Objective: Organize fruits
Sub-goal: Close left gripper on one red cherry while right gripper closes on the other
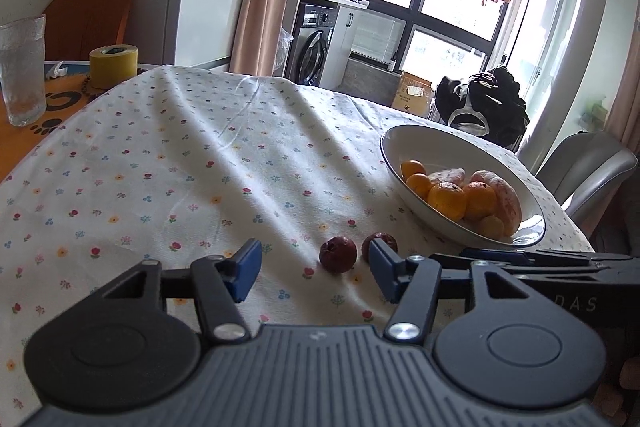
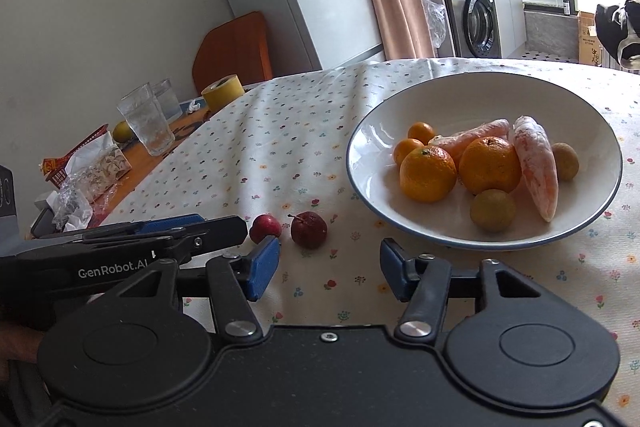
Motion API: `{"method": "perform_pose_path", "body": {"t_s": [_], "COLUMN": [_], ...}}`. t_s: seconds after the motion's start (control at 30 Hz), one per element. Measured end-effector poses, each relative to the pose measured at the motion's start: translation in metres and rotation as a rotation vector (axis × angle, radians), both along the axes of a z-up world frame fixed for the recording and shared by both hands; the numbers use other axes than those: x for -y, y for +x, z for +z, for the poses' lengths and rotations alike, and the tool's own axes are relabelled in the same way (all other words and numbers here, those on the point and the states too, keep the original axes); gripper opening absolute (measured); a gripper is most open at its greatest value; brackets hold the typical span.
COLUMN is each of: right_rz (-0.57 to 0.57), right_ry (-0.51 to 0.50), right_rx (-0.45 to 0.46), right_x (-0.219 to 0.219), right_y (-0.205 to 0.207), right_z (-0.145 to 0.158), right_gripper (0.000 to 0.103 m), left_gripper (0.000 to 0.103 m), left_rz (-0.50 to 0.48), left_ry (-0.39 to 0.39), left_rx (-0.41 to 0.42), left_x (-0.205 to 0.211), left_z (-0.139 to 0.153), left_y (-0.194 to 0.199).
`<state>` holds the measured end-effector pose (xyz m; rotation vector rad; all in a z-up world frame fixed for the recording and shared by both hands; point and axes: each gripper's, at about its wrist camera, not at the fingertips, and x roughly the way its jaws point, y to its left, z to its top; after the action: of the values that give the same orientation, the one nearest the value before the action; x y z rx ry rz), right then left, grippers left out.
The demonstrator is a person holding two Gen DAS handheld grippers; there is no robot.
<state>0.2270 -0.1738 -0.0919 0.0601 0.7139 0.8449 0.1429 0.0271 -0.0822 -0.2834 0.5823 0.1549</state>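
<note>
I see the table [image 1: 180,147] under its flowered cloth filling both views, with a white bowl [image 2: 484,95] resting on it toward my right side. Inside the bowl lie two large oranges [image 2: 428,173], two smaller ones behind them, peeled citrus segments [image 2: 536,167] and two small yellowish-green round fruits [image 2: 493,209]. At the far left edge of the table stand a drinking glass [image 1: 22,71] and a yellow tape roll [image 1: 113,65].

My left gripper [image 1: 314,269] hangs low over the cloth with its blue fingers spread wide and nothing between them. My right gripper [image 2: 328,271] sits just beside it, fingers likewise spread and empty, aimed at the bowl's near rim.

Two small dark red fruits lie on the cloth just short of the bowl. In the left wrist view, one red fruit [image 1: 338,253] sits ahead of the open gap, nearer my right finger; the other red fruit [image 1: 380,243] is partly hidden behind that right fingertip. From the right wrist, both lie ahead and left of the gap, close to the left finger.
</note>
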Motion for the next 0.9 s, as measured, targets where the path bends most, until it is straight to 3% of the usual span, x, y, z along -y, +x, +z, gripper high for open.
{"method": "perform_pose_path", "body": {"t_s": [0.33, 0.53, 0.63, 0.9], "right_rz": [0.010, 0.023, 0.025, 0.040], "right_ry": [0.007, -0.003, -0.014, -0.048], "right_rx": [-0.022, -0.025, -0.026, 0.005], "right_x": [0.000, -0.006, -0.010, -0.027], "right_y": [0.007, 0.011, 0.012, 0.010], "right_z": [-0.002, -0.002, -0.003, 0.002], "right_gripper": [0.050, 0.050, 0.050, 0.049], "left_gripper": [0.035, 0.032, 0.022, 0.022], "left_rz": [-0.030, -0.030, -0.022, 0.002], "left_ry": [-0.023, -0.055, -0.063, -0.080], "left_rx": [-0.025, -0.066, -0.069, -0.024], "left_x": [0.004, 0.004, 0.001, -0.011], "left_z": [-0.004, -0.013, -0.015, -0.005], "left_y": [0.022, 0.034, 0.033, 0.020]}}
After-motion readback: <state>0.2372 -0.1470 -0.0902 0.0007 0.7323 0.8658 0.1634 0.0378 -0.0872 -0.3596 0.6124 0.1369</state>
